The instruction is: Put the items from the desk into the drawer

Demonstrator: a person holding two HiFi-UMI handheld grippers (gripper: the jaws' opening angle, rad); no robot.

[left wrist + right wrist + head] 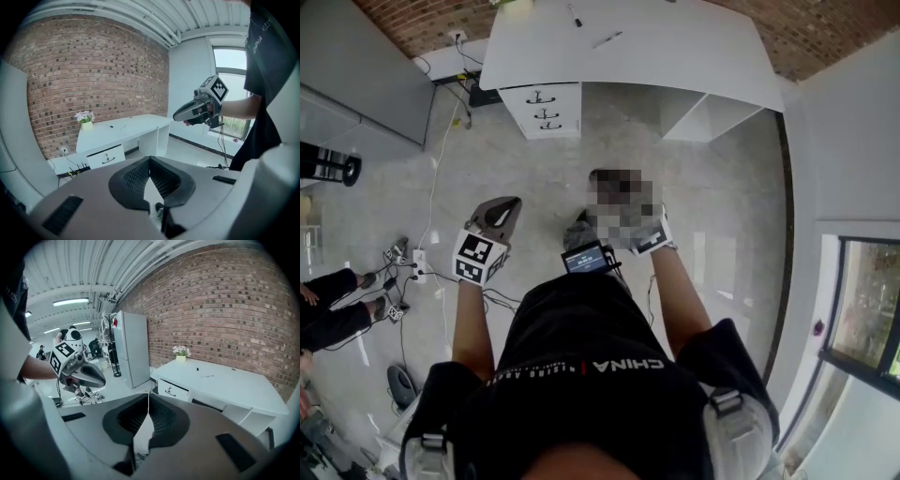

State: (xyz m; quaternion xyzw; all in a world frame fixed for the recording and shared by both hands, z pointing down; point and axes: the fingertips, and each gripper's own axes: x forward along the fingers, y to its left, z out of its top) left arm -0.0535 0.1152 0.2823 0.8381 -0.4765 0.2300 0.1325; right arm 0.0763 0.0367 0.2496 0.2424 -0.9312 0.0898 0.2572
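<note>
A white desk (675, 47) stands several steps ahead against the brick wall. On it lie a dark pen (575, 16) and a light pen (607, 39); in the gripper views the pens (111, 125) (207, 376) are tiny. The drawer unit (546, 108) under the desk's left end has its drawers closed. My left gripper (508, 203) is held at waist height, shut and empty, its jaw tips meeting (150, 158). My right gripper (148, 394) is also shut on nothing; in the head view a mosaic patch covers most of it, leaving only its marker cube (654, 240).
A potted flower (181, 355) sits at the desk's back corner. A grey cabinet (131, 348) stands left of the desk. Cables and a power strip (412, 258) lie on the floor at left, near a seated person's legs (333, 300). A window (862, 309) is at right.
</note>
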